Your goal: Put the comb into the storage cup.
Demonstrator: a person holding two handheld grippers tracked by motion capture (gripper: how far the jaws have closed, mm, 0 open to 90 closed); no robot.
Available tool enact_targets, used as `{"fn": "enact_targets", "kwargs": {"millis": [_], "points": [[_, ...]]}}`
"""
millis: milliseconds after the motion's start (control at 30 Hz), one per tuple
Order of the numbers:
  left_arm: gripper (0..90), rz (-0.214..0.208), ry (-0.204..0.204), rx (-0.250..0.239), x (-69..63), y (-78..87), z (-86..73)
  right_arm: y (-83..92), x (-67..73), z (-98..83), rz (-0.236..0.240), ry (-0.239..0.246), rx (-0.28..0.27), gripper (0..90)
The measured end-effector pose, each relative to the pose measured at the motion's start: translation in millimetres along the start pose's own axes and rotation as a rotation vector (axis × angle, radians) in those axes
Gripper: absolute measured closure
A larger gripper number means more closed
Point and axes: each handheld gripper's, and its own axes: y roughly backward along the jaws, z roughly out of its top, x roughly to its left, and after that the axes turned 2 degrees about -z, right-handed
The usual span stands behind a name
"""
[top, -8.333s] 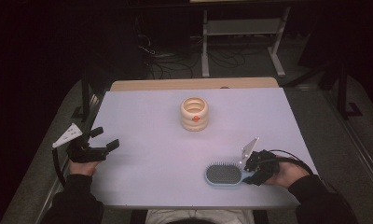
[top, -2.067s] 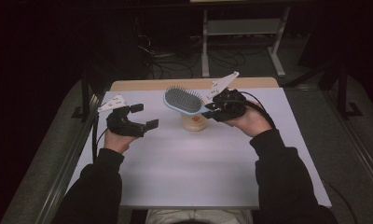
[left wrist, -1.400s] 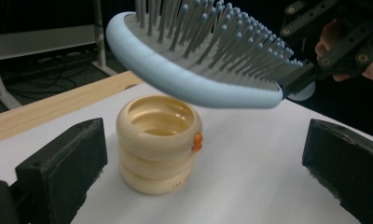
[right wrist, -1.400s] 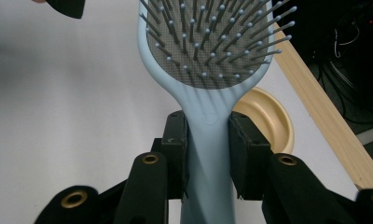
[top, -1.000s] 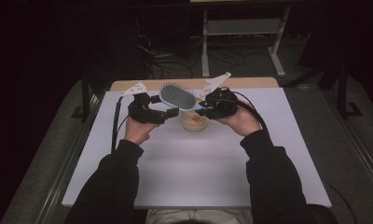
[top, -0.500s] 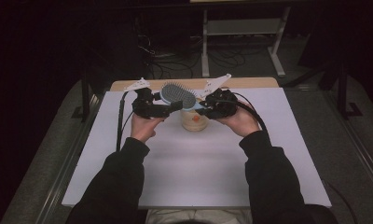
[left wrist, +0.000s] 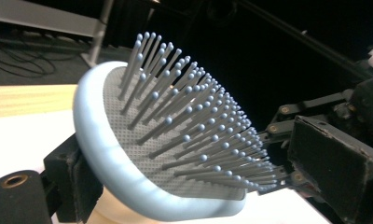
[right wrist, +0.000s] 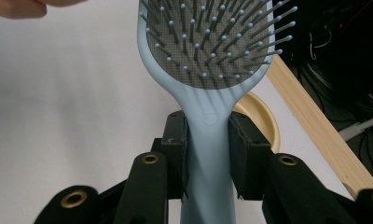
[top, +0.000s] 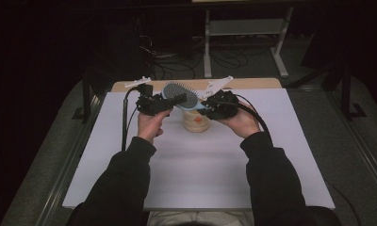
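Right tool (right wrist: 207,154) clamps the hairbrush (right wrist: 208,60) handle; left tool (left wrist: 175,186) (jaws just closing) brackets its head.

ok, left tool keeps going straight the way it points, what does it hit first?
The brush head: it sits between the left tool's jaws, which have just been closing. Past it, probably the right tool; depth is unclear.

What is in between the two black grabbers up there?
The blue hairbrush spans between the left gripper and right gripper in the high view, above the wooden ring stack.
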Motion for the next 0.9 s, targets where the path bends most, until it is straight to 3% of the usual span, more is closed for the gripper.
{"fn": "enact_targets", "kwargs": {"millis": [167,400,533,633,800,900], "points": [[15.8,0.011,0.010,0.001,0.7,-0.8,-0.5,-1.4,1.8,0.8,-0.001,0.000,-0.004,67.9],[27.2,-0.024,0.046,-0.028,2.6,0.5,0.2,0.3,3.4,2.6,0.004,-0.005,-0.027,67.9],[32.9,-0.059,0.099,-0.047,7.0,1.4,-1.0,-0.3,3.4,1.9,0.007,-0.011,-0.031,67.9],[37.3,-0.062,0.100,-0.053,6.3,0.9,-1.0,-2.2,3.6,1.4,0.006,-0.013,-0.022,67.8],[48.1,-0.116,0.123,-0.102,3.6,2.7,2.7,-6.1,3.8,2.0,0.010,-0.020,-0.019,67.5],[50.3,-0.117,0.114,-0.083,1.6,4.8,6.9,-5.6,4.6,3.5,0.011,-0.023,-0.023,67.7]]}}
